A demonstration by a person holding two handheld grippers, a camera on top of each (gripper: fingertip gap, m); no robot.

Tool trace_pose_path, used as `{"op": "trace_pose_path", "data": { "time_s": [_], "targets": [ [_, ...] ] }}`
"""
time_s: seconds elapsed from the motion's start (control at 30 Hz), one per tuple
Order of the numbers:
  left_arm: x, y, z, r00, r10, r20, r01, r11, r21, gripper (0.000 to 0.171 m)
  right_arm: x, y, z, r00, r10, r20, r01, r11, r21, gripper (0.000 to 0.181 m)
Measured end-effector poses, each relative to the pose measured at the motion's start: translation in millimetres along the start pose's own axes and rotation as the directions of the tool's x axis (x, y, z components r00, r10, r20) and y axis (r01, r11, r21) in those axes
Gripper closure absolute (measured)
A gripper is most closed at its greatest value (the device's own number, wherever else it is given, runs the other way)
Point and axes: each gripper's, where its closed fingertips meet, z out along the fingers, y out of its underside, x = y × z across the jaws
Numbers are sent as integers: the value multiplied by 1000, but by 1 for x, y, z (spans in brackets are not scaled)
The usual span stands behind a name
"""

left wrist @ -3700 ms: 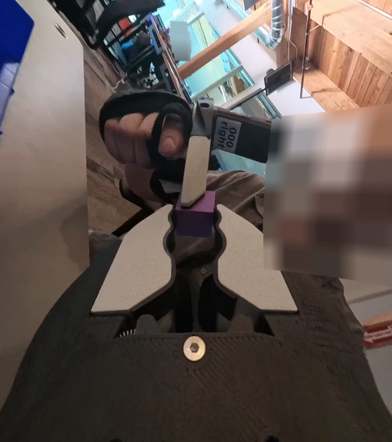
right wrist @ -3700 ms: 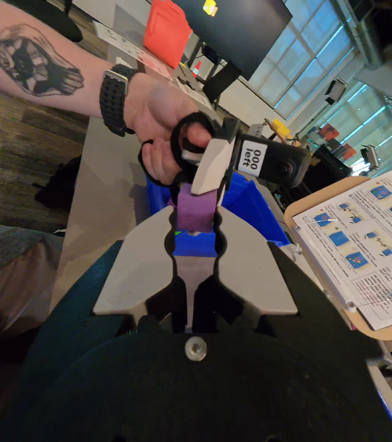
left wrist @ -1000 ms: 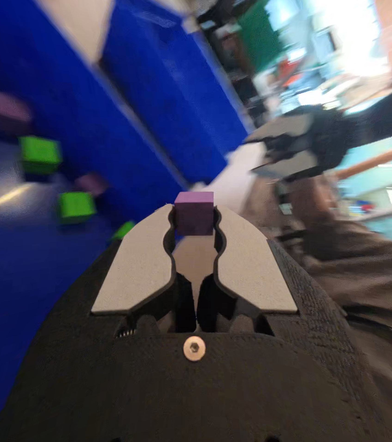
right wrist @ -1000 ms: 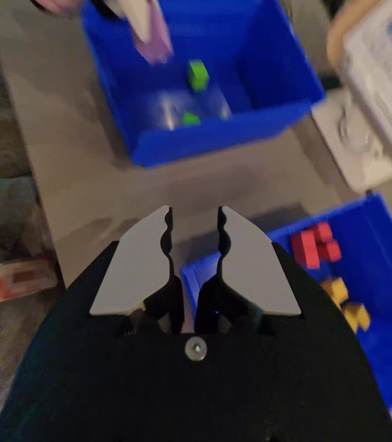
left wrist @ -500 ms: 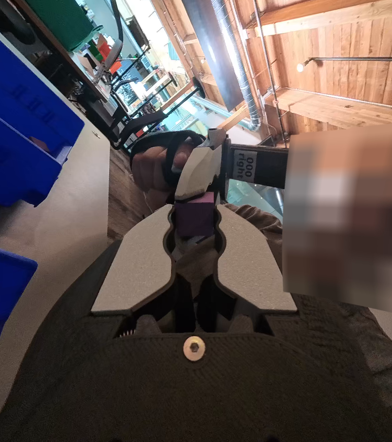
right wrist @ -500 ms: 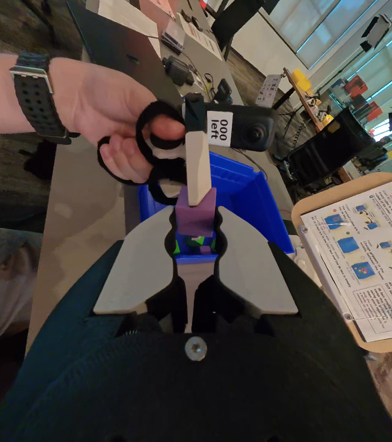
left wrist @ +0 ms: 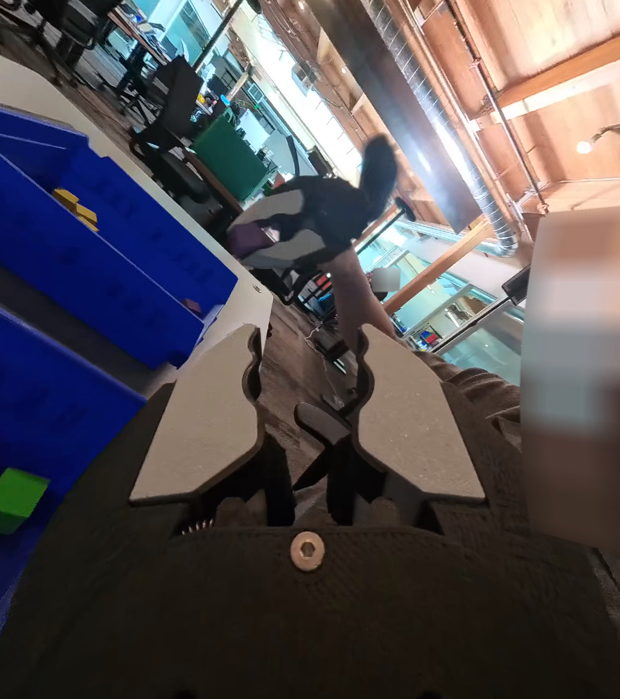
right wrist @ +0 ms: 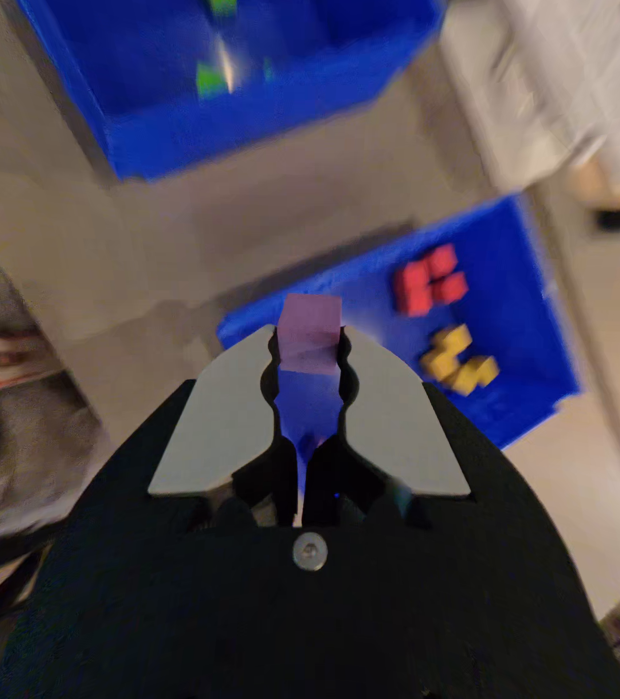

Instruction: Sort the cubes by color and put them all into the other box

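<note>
The right tongs [right wrist: 309, 338] are clamped on a small purple foam cube [right wrist: 309, 333], pinched between the tips of the two grey fingers [right wrist: 225, 416]. They hang above the near rim of a blue plastic bin [right wrist: 520, 340] that sits on a pale grey surface [right wrist: 74, 246]. Inside that bin lie a cluster of red blocks [right wrist: 429, 281] and, nearer, a cluster of yellow blocks [right wrist: 456, 361]. Farther off on the same surface stands a second blue plastic bin [right wrist: 225, 151] with green blocks [right wrist: 210, 79] in it; this view is blurred.

The left tongs [left wrist: 310, 350] are apart and hold nothing, with wood-patterned floor showing between their grey fingers [left wrist: 206, 427]. A green cube [left wrist: 5, 499] lies in the blue bin [left wrist: 36, 397] just to their left. In this view the right tongs [left wrist: 240, 240] show farther off with the purple cube [left wrist: 246, 236] between the tips, held over the far end of the other blue bin [left wrist: 130, 272], which has yellow blocks [left wrist: 75, 210] in it.
</note>
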Motion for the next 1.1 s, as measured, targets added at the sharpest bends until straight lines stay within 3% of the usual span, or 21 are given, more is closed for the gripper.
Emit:
{"op": "trace_pose_path", "data": {
  "time_s": [0.07,0.17,0.23,0.37,0.6,0.8,0.9,1.0,1.1],
  "targets": [
    [6,-1,-1,1000,20,-14,-20,1000,-5,123,-2,46,22,980,126,155,-93,974,-208,153],
    [10,-2,-2,999,26,-32,-26,1000,-7,123,-1,110,52,967,134,217,-21,890,-455,152],
    [9,-1,-3,999,22,-26,-23,1000,-12,123,-8,129,66,939,210,273,-36,848,-529,153],
    [6,-2,-9,1000,19,-16,-19,1000,-6,123,-2,155,80,942,231,245,-22,768,-640,153],
    [9,-10,-21,999,40,-4,-40,999,28,123,8,182,84,958,162,236,67,676,-734,152],
    [13,-11,-23,999,48,-9,-47,998,31,123,11,186,85,963,145,226,83,638,-765,148],
    [13,-11,-24,999,52,0,-52,998,32,123,13,180,84,962,164,220,61,655,-753,138],
    [6,-10,-23,998,50,37,-50,999,19,124,17,172,80,964,166,208,42,676,-735,139],
    [-32,-3,-23,967,71,246,-62,997,-44,123,25,153,73,972,149,182,10,747,-665,140]
  ]
}}
